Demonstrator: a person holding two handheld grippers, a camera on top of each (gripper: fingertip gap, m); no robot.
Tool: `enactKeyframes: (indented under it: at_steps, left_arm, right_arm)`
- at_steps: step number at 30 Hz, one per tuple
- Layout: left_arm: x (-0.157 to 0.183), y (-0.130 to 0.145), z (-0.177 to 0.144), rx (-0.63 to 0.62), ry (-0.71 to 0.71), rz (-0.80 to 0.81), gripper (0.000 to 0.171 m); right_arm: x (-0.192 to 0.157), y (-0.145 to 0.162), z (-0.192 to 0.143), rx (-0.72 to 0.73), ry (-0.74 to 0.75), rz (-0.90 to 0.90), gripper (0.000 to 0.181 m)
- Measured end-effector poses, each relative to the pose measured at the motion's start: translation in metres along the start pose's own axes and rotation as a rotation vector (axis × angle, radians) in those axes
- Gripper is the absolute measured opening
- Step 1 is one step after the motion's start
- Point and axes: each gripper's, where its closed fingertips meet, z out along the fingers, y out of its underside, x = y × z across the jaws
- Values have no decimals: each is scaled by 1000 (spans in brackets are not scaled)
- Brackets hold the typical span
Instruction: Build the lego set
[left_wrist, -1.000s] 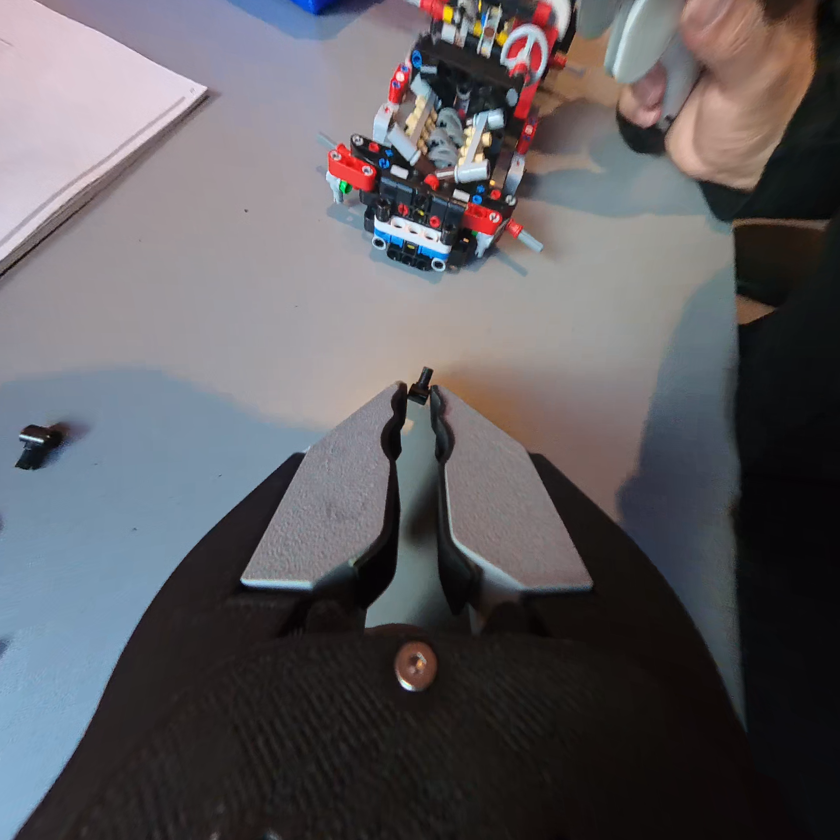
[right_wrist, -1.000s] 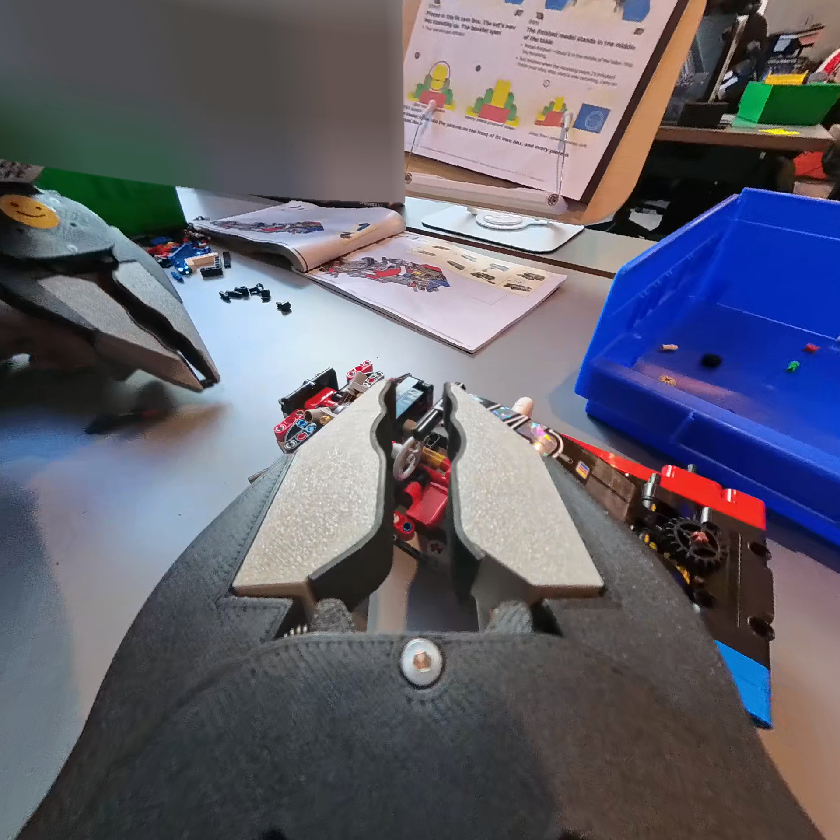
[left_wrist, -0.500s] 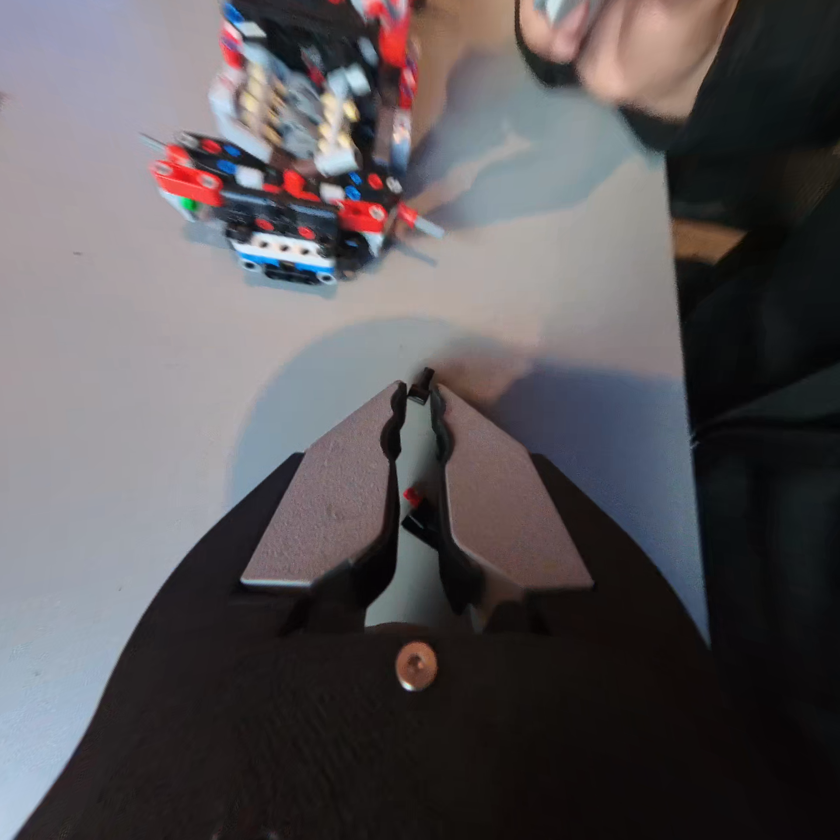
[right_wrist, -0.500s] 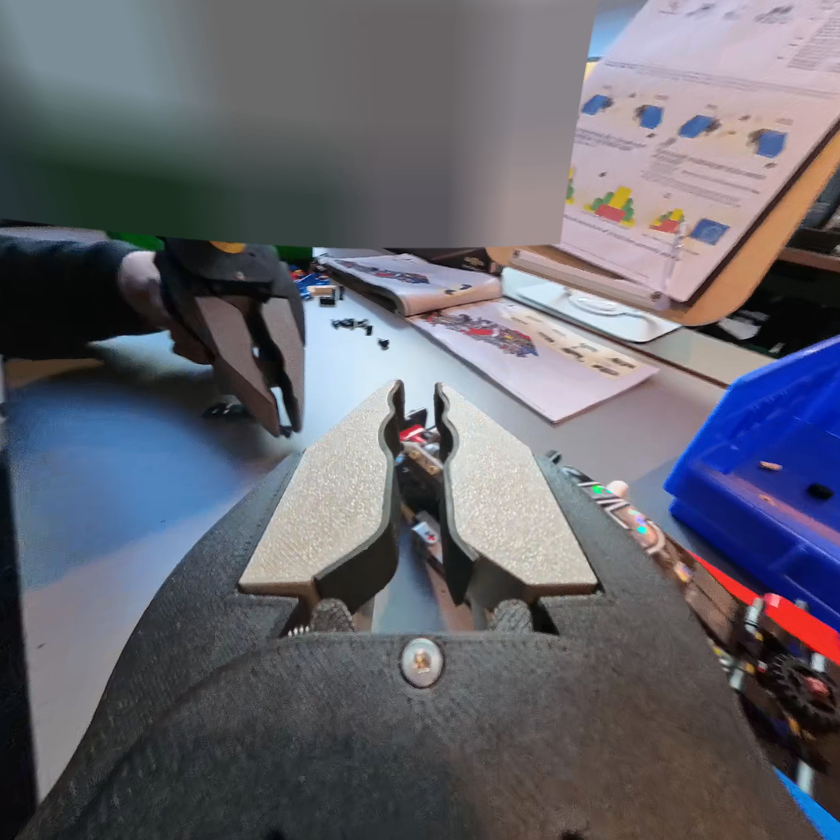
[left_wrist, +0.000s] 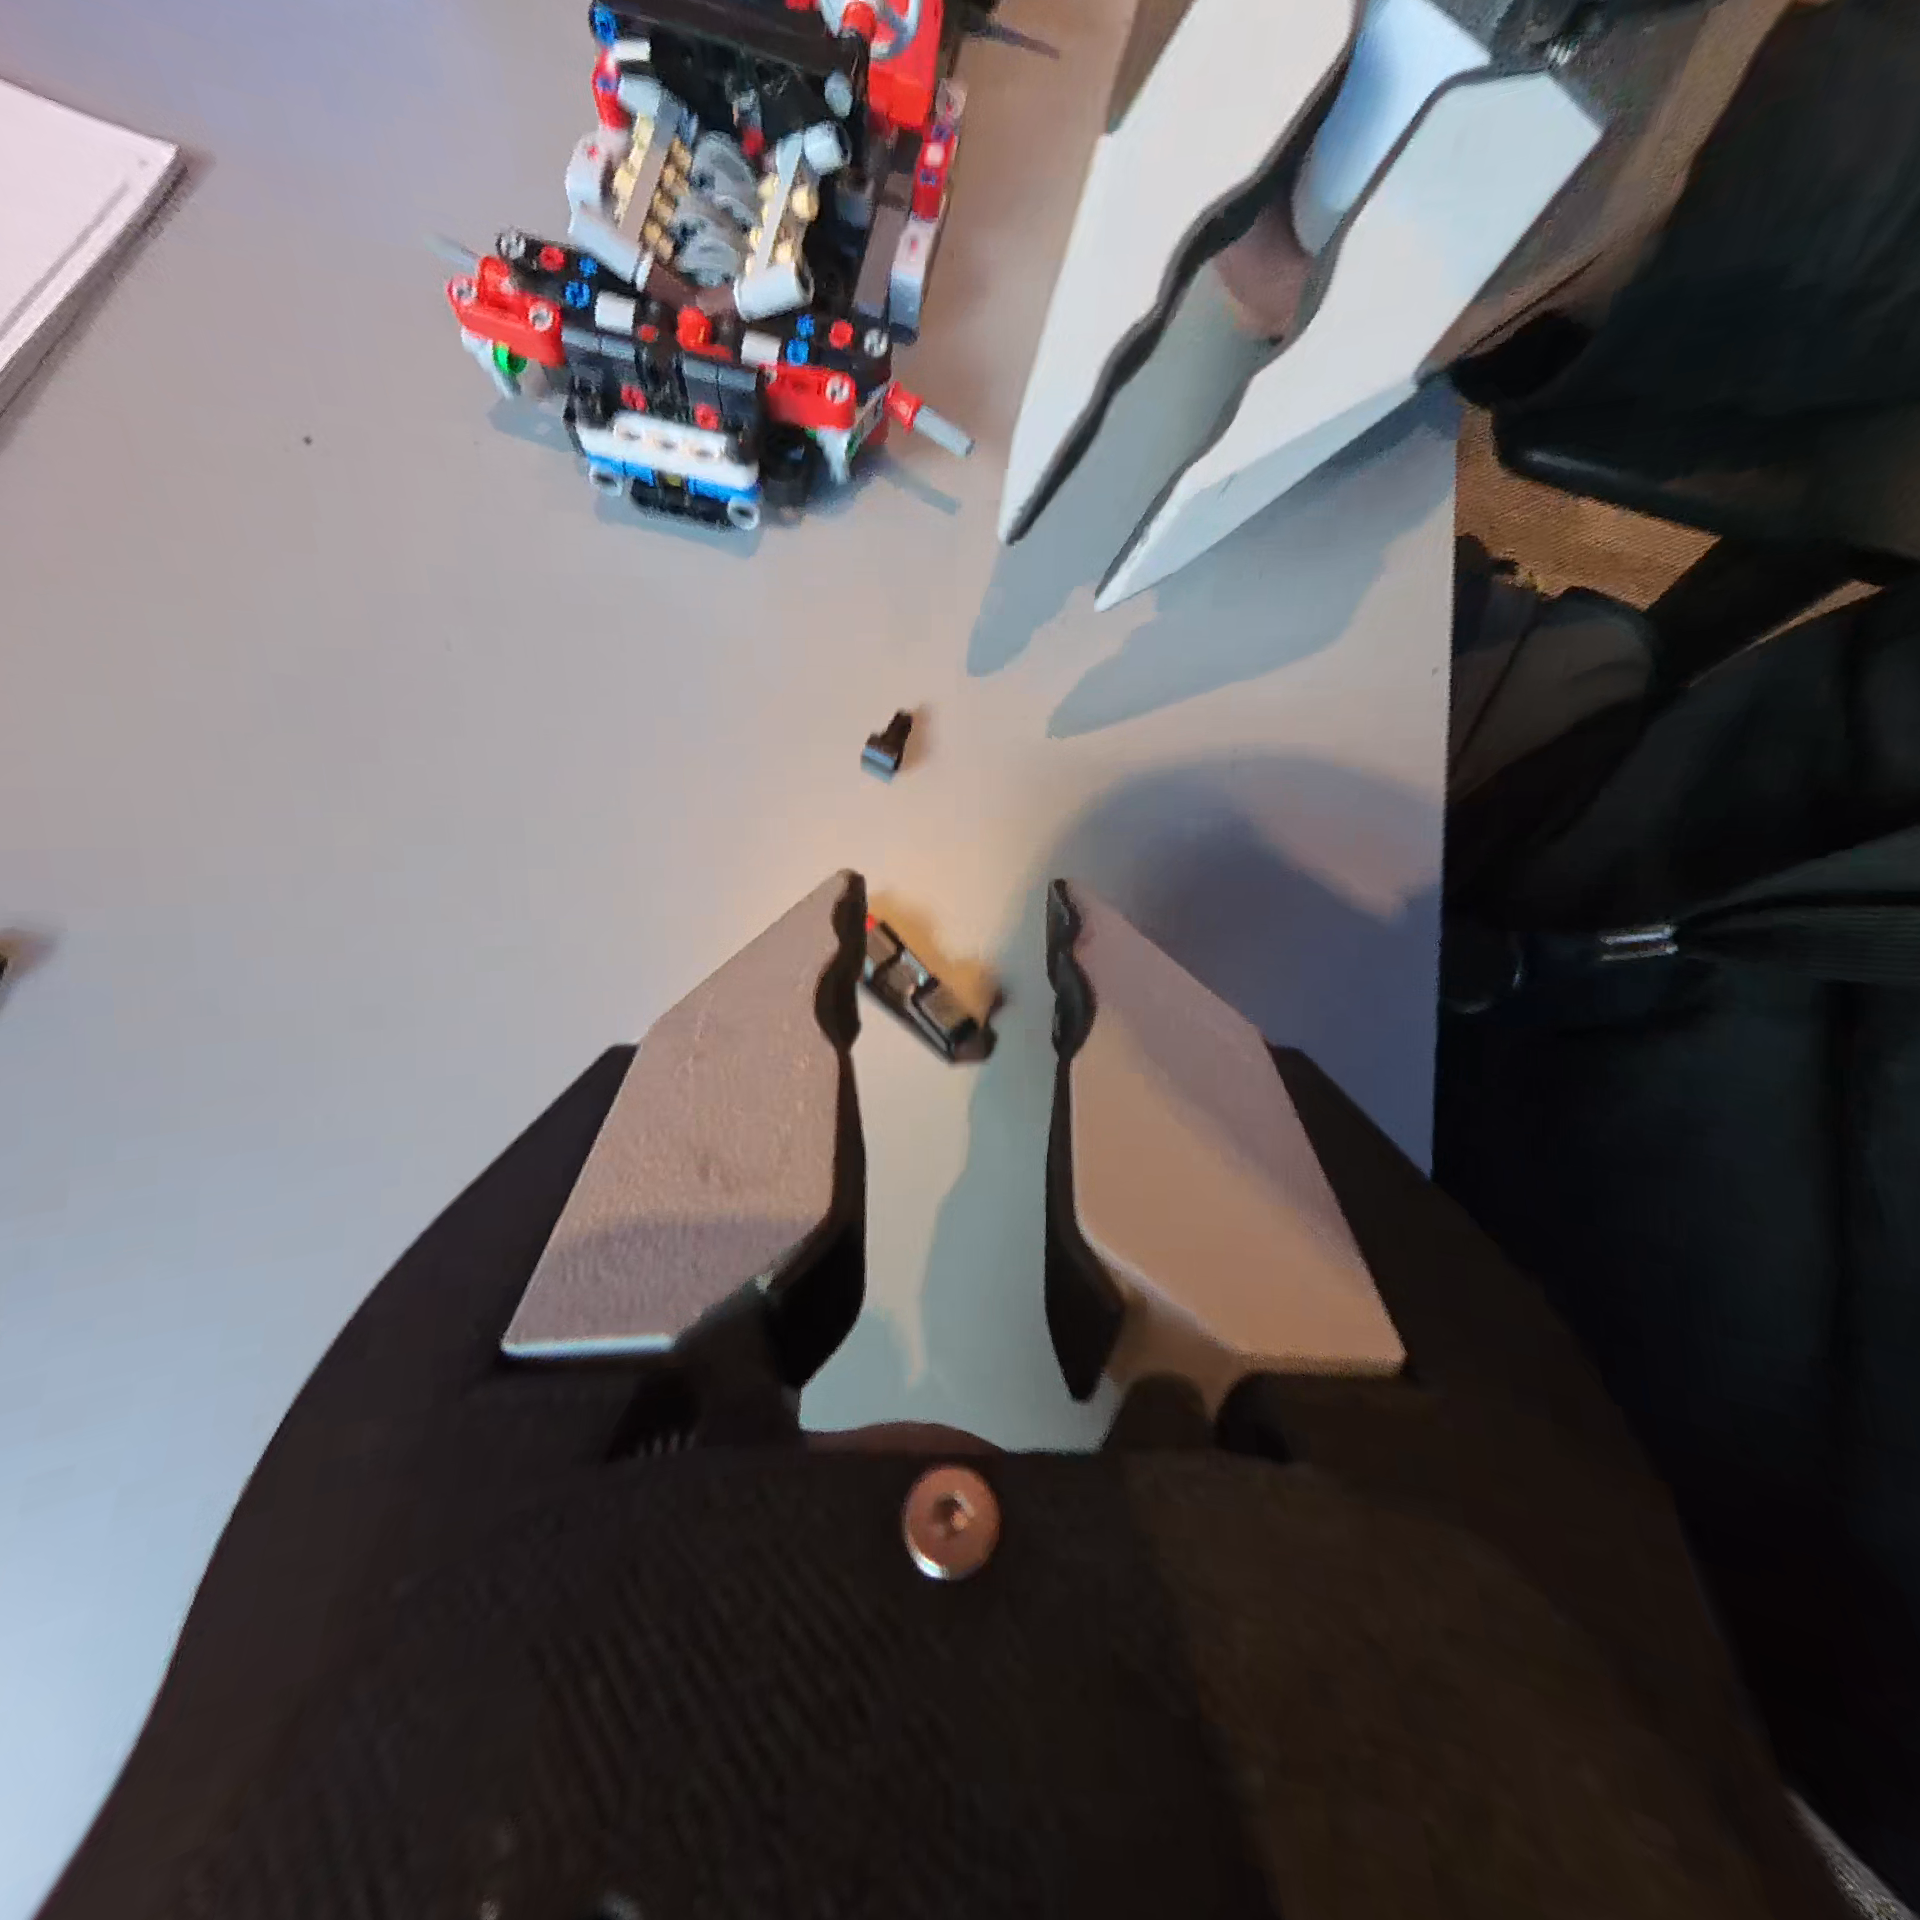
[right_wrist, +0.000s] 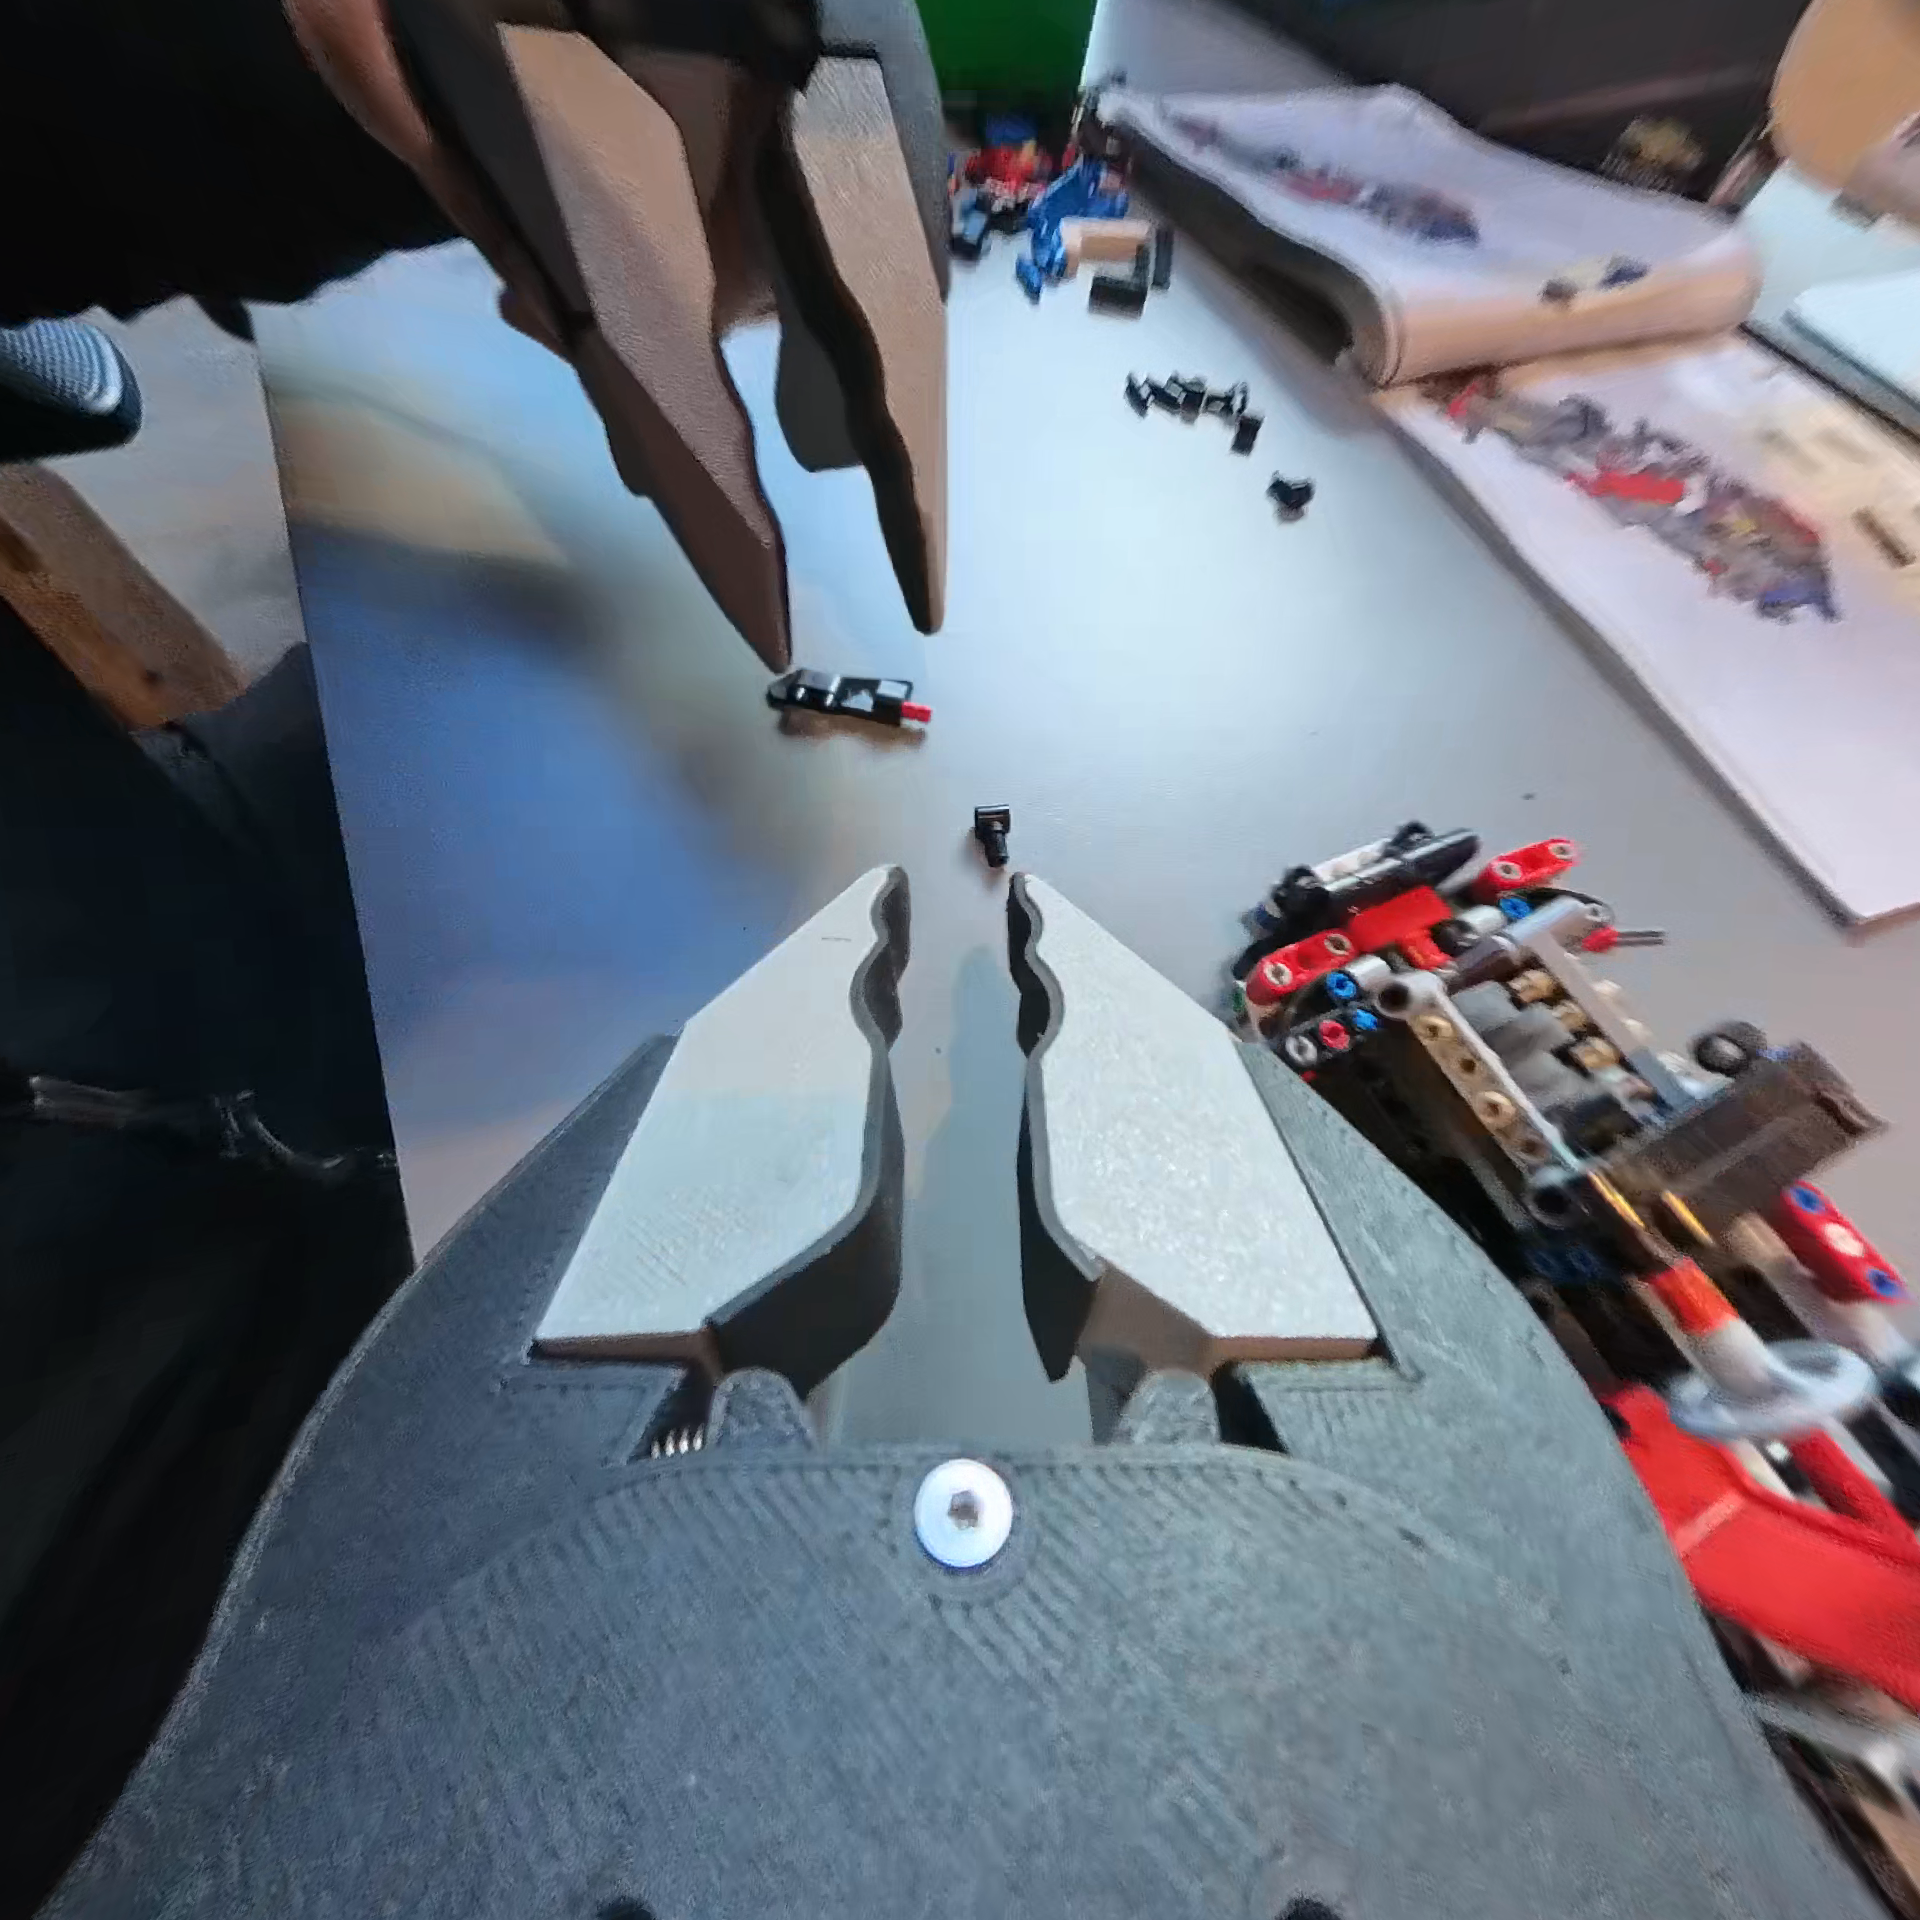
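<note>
The half-built red, black and grey lego car (left_wrist: 717, 301) stands on the grey table; it also shows in the right wrist view (right_wrist: 1507, 1049). My left gripper (left_wrist: 954, 894) is open and empty, its tips over a black beam with a red pin (left_wrist: 925, 987) lying on the table. A small black pin (left_wrist: 886, 744) lies loose just beyond. My right gripper (right_wrist: 956, 894) is open and empty, its tips just short of that black pin (right_wrist: 992, 831). The black beam (right_wrist: 847, 698) lies under the left gripper (right_wrist: 852, 623). The right gripper shows in the left wrist view (left_wrist: 1060, 566).
An open instruction booklet (right_wrist: 1558, 343) lies at the back right. Several loose black pins (right_wrist: 1195, 400) and a pile of blue and red parts (right_wrist: 1049, 208) lie beyond. The table edge (left_wrist: 1439, 831) runs down the right, with dark clothing past it. About 7 centimetres separates my left fingertips from my right. Both grippers' tips are roughly 5 centimetres from the small black pin (left_wrist: 886, 744). My right wrist view (right_wrist: 987, 822) looks at it from another angle.
My left gripper has opened and dropped the small black pin onto the table. My right gripper has let go of the car, swung left and opened, its tips now by the pin.
</note>
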Motion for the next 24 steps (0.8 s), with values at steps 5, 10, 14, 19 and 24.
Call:
enactKeyframes:
  at_steps: [5,10,14,19,24]
  left_arm:
    - [-9,34,-4,-64,-84,-14,34]
    - [1,48,-8,-63,-53,-14,30]
    - [10,43,-2,-39,-5,3,28]
    - [18,39,4,-41,47,27,27]
    - [24,37,6,-23,95,21,26]
  right_arm:
    - [2,8,33,-144,-39,28,20]
    - [-1,15,44,-221,-93,45,20]
    - [-27,9,44,-204,-190,46,14]
    - [-27,-3,40,-151,-159,-8,9]
    - [-1,9,38,-236,-159,5,20]
